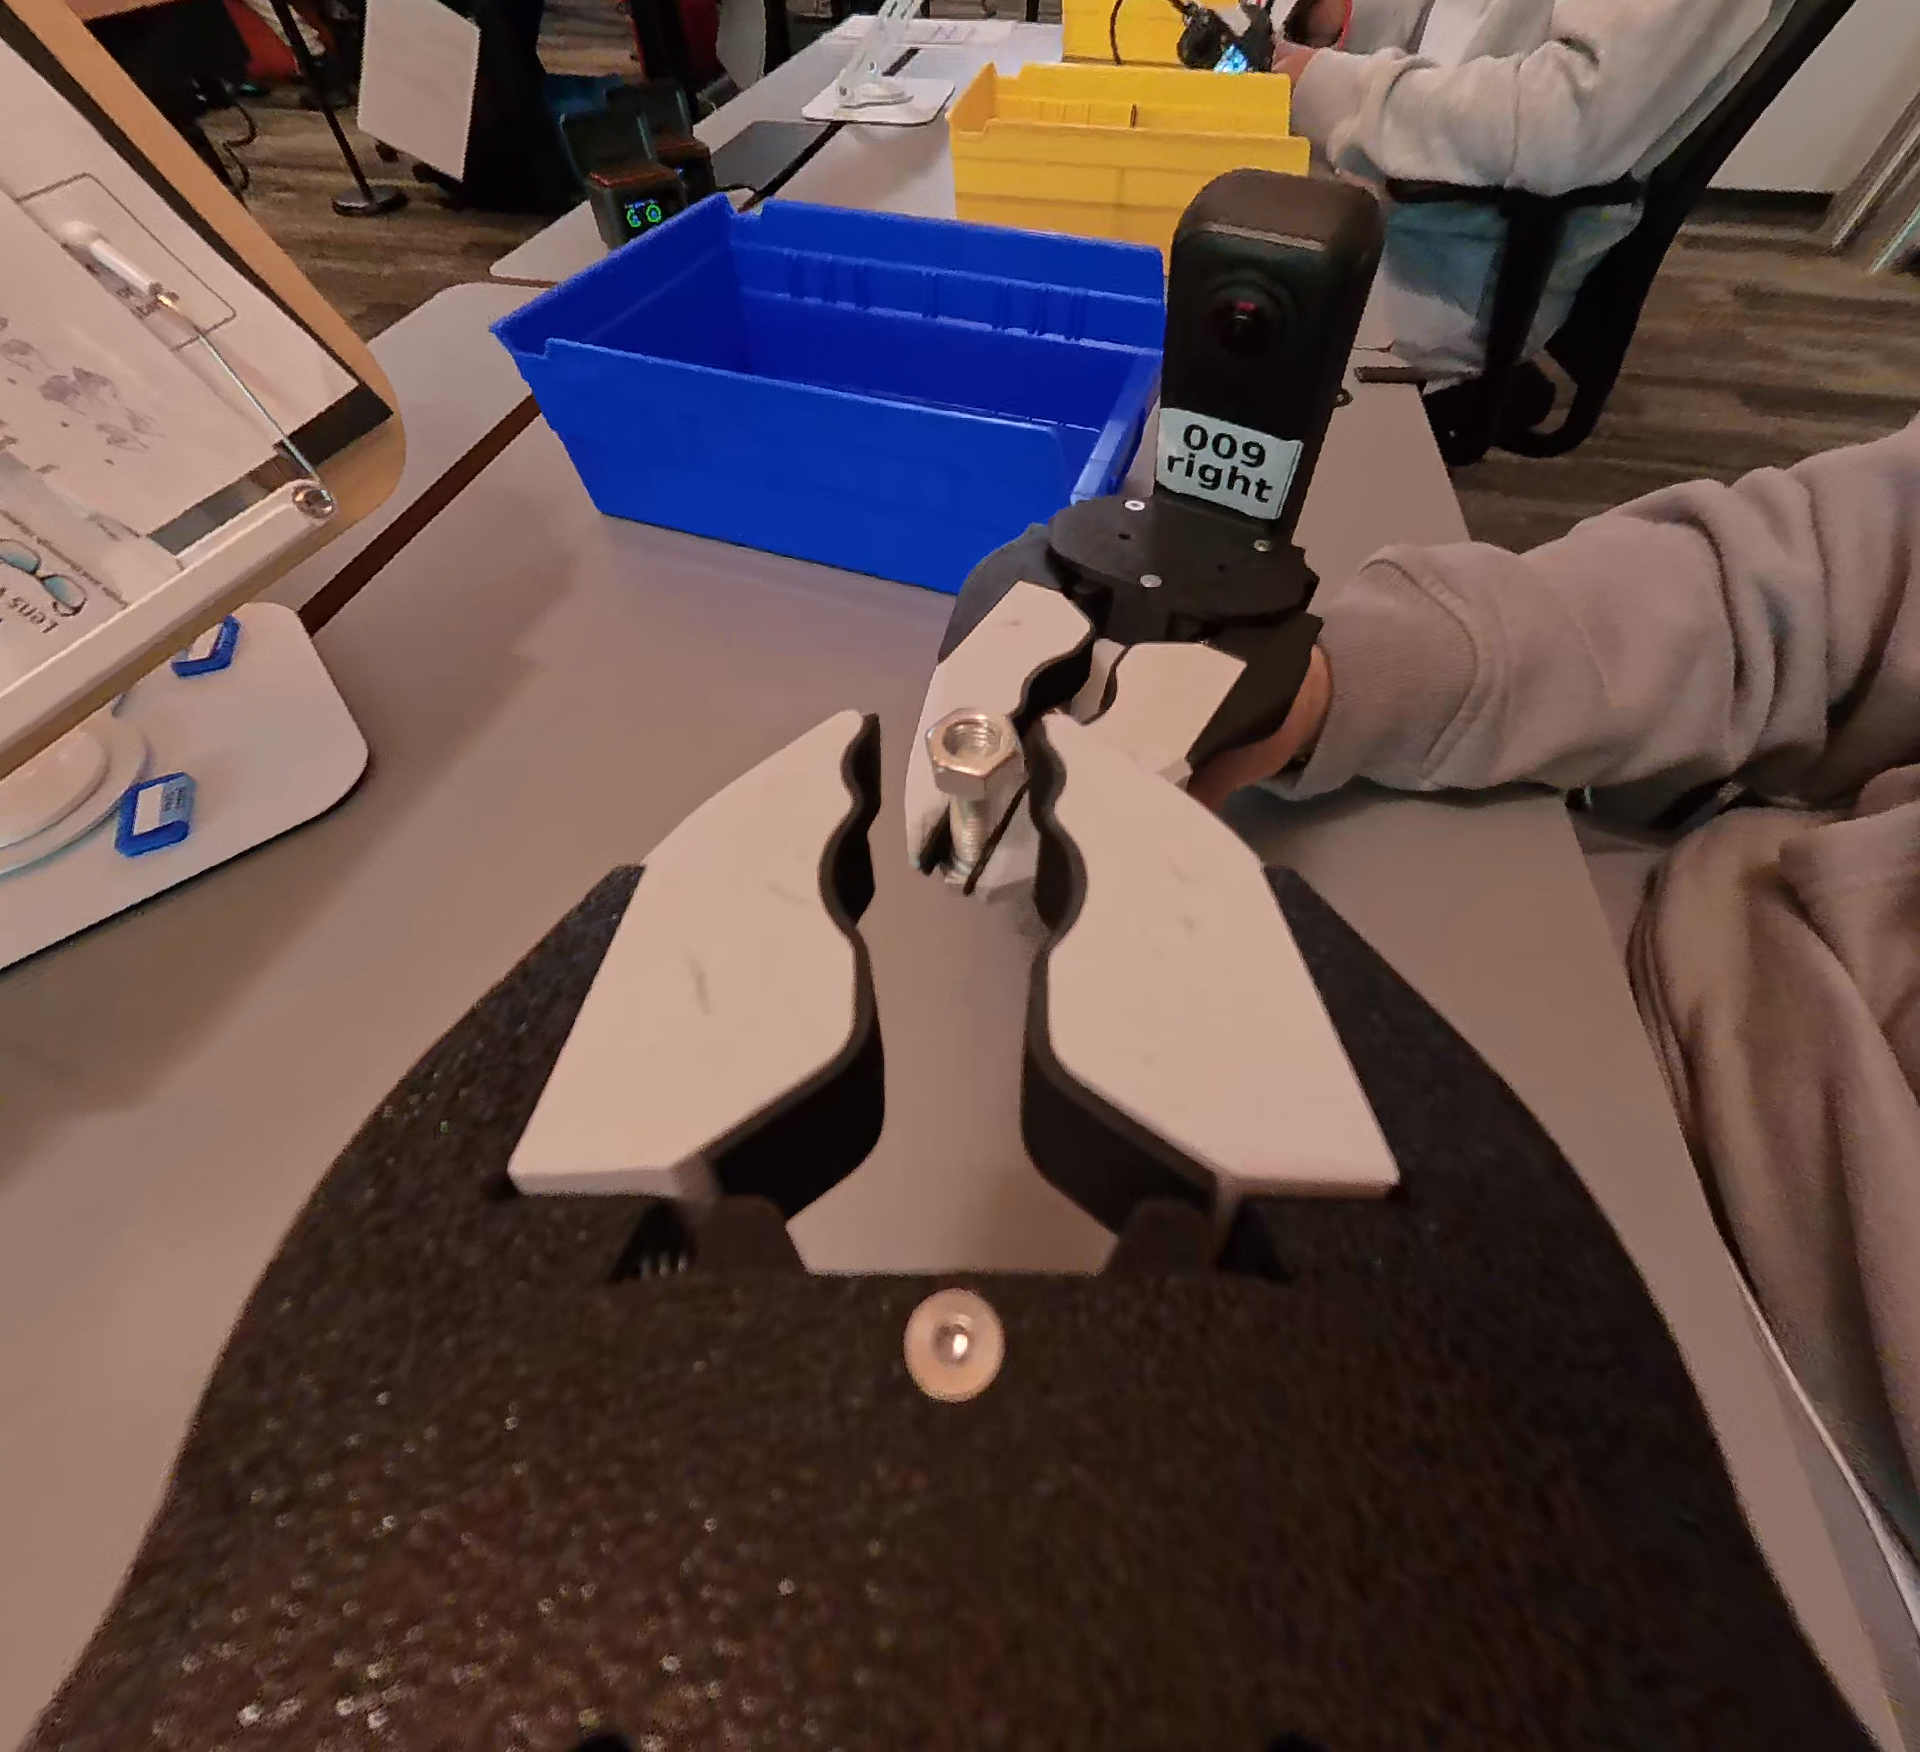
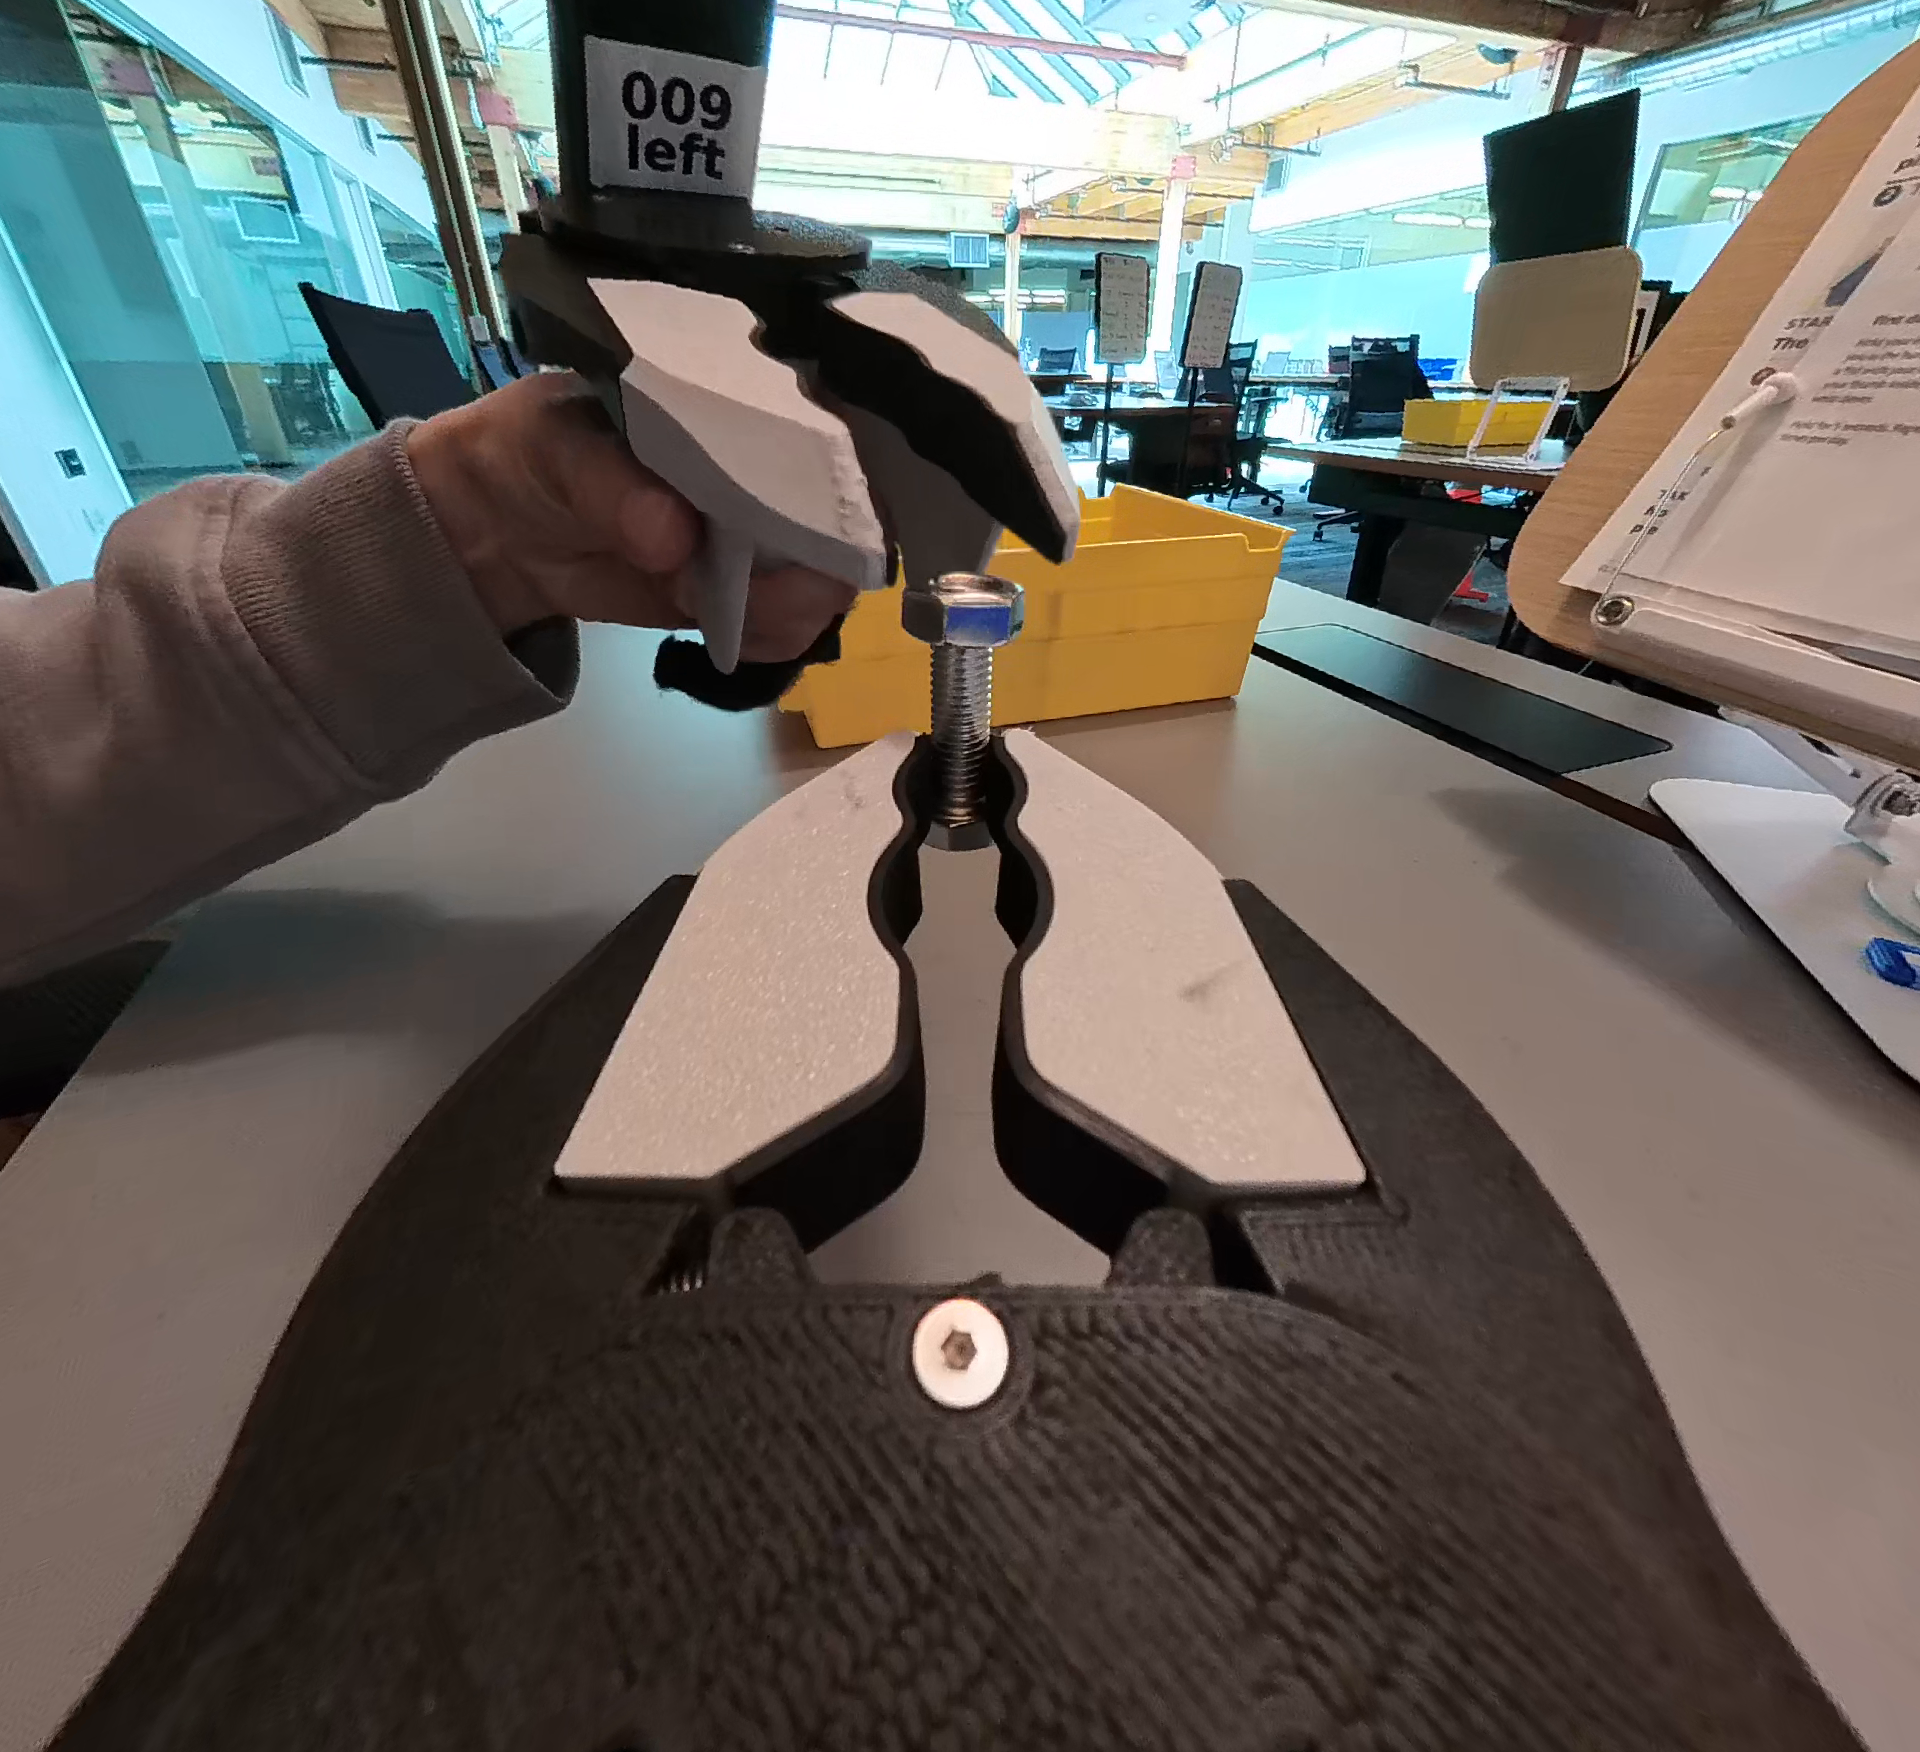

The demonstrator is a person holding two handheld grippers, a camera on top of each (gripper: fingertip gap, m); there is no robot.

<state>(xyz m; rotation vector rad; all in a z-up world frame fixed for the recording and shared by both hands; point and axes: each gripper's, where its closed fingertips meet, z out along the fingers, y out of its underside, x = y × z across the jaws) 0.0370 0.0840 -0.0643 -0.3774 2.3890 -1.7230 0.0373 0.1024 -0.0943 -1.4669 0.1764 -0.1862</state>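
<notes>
Right tongs: the right tongs (image 2: 961,767) are clamping the threaded shank of a steel bolt (image 2: 961,726), the two pads pressing on it from either side, jaws nearly closed around it.
Left tongs: the left tongs (image 1: 956,767) are standing partly open with nothing between the pads; they are hanging just above the nut, tips pointing down at it.
Bolt: it is standing upright, long axis vertical, hexagonal head down near the grey counter (image 2: 1351,871), threaded end pointing up.
Nut: a hex nut (image 2: 964,609) is sitting on the top end of the bolt, its bore facing upward.
Place: bolt and nut are sitting over the middle of the counter, in front of the person, near the blue bin.
Left wrist view only: it is looking down into the open bore of the nut (image 1: 975,749), and is showing the blue bin (image 1: 831,393) on the far side, yellow bins (image 1: 1122,144) farther off, and another seated person at far right.
Right wrist view only: it is showing the bolt side-on with its threads and its head below the pads, the gap between the left tongs (image 2: 977,549) and the nut, and a yellow bin (image 2: 1122,622) behind.
Both views: a tilted document stand (image 1: 156,414) is standing at the counter's edge.
</notes>
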